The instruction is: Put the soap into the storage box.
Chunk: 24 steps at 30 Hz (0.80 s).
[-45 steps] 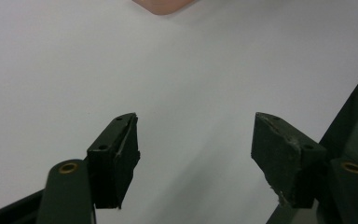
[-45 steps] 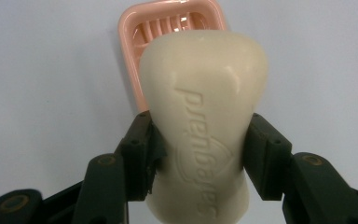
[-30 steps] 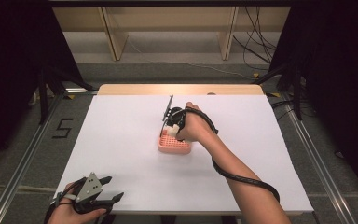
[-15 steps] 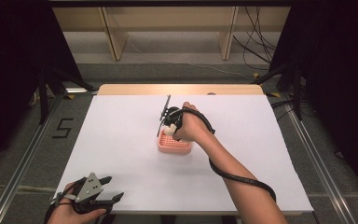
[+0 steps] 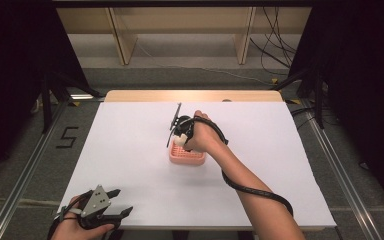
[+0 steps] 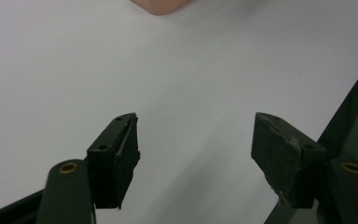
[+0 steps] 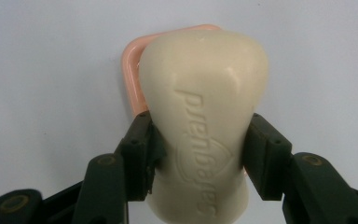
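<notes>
High view: right hand-held gripper (image 5: 181, 136) sits over the pink soap dish (image 5: 186, 157) mid-worktop (image 5: 130, 150), shifted slightly toward the dish's near side since a second ago; placement looks imminent.
Left gripper view: left hand-held gripper (image 6: 193, 156) idle, jaws apart, dish far ahead.
Right gripper view: jaws clamp the cream soap bar (image 7: 205, 121) directly above the dish.

High view overhead, gripper views close, sharing pink tray (image 5: 187, 157)

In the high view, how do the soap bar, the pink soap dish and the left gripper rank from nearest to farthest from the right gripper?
1. Soap bar: gripped by the right gripper, mid-table.
2. Pink soap dish: just beneath the soap.
3. Left gripper: far off, at the table's near left edge.
</notes>
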{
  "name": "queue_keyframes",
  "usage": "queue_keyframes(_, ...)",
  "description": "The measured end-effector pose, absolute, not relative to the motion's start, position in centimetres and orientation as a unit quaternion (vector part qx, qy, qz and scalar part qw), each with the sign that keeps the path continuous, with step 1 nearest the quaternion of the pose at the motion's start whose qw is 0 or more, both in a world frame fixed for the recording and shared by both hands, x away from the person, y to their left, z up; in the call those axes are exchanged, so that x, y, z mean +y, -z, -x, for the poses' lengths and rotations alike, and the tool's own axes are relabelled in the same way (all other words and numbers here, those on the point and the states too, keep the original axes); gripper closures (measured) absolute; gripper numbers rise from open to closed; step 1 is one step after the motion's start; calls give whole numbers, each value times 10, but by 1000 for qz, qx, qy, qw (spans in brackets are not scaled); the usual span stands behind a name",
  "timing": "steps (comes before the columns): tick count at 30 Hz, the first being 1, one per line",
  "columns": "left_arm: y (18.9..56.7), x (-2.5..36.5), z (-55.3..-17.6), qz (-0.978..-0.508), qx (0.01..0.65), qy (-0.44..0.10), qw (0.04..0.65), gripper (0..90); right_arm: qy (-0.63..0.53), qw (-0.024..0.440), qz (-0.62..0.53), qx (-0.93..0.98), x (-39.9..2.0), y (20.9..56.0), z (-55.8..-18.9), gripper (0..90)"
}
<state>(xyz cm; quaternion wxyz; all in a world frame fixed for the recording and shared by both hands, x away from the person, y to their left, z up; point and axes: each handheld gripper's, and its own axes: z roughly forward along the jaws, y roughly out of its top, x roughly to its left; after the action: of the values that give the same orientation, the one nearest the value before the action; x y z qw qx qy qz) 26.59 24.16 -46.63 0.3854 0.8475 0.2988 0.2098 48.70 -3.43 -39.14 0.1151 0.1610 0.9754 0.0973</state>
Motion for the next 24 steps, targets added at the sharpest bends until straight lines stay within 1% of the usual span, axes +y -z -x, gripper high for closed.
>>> queue_keyframes(24, 466, 242, -266, -848, 297, -211, 385, 315, -102, 115, -170, 973, -29, 403, -489, 506)
